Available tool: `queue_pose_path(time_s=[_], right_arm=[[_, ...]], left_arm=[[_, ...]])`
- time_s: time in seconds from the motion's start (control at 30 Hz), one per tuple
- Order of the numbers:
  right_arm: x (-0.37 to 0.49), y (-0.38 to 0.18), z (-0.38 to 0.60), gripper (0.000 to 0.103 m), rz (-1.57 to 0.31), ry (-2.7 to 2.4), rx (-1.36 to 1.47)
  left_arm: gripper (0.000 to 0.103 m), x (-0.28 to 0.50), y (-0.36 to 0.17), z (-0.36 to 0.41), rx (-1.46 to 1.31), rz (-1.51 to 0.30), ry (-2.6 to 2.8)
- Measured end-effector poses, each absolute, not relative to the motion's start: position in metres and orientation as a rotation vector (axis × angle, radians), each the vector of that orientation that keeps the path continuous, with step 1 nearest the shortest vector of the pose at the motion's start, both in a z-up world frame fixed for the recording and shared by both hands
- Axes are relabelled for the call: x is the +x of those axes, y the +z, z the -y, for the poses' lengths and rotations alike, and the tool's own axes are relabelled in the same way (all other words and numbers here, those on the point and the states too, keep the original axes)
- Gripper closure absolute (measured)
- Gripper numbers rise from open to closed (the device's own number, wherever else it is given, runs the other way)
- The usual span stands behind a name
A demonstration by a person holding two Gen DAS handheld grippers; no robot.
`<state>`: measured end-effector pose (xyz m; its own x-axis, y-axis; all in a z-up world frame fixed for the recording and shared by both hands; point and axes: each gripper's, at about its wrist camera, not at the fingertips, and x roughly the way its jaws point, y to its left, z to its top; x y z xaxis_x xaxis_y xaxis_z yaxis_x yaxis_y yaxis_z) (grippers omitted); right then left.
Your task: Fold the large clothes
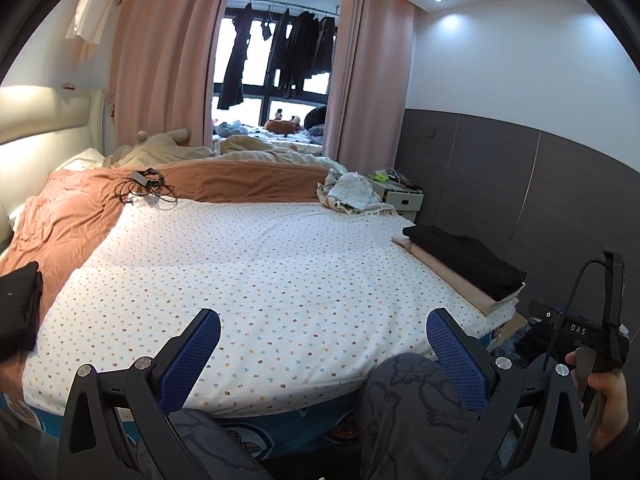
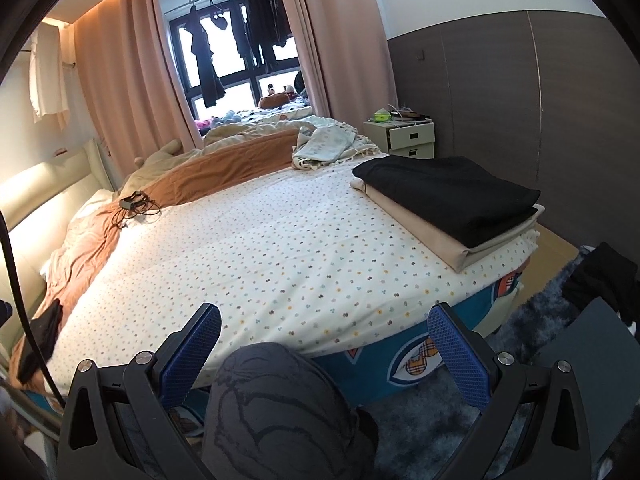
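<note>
Stretching bare across most of both views: a bed (image 2: 280, 240) under a dotted sheet, its middle free of any garment. Lying crumpled along the far side: a rust-brown blanket (image 1: 80, 208), with a tangle of cables (image 1: 148, 188) on top. Resting at the bed's right edge: a stack of folded clothes (image 2: 452, 208), black on beige, squared up and, by the look of it, finished. Sitting at the left edge: another dark folded bundle (image 1: 18, 308). Slumping loose on the floor rug past the right corner: a dark garment (image 2: 600, 280), possibly next for folding. Bunching unfolded near the far corner: a pale cloth (image 2: 324, 144). Judging from this, pausing between items, part done and some left.

Hovering low at the foot of the bed, above a knee in grey patterned trousers (image 2: 280, 400): the right gripper (image 2: 324, 340), fingers spread wide and gripping nothing. Likewise aiming level across the mattress: the left gripper (image 1: 323, 344), fingers apart, empty.
</note>
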<state>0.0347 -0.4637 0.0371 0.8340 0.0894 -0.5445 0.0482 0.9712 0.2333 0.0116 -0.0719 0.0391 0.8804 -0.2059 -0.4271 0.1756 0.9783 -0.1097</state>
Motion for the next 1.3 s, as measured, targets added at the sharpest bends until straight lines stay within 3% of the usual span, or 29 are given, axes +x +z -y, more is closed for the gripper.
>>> queue_pose_path(time_s=[1.3], right_arm=[[0.015, 0.032, 0.455, 0.0, -0.593, -0.003, 0.212]], left_arm=[[0.0, -0.012, 0.036, 0.074, -0.056, -0.435, -0.151]])
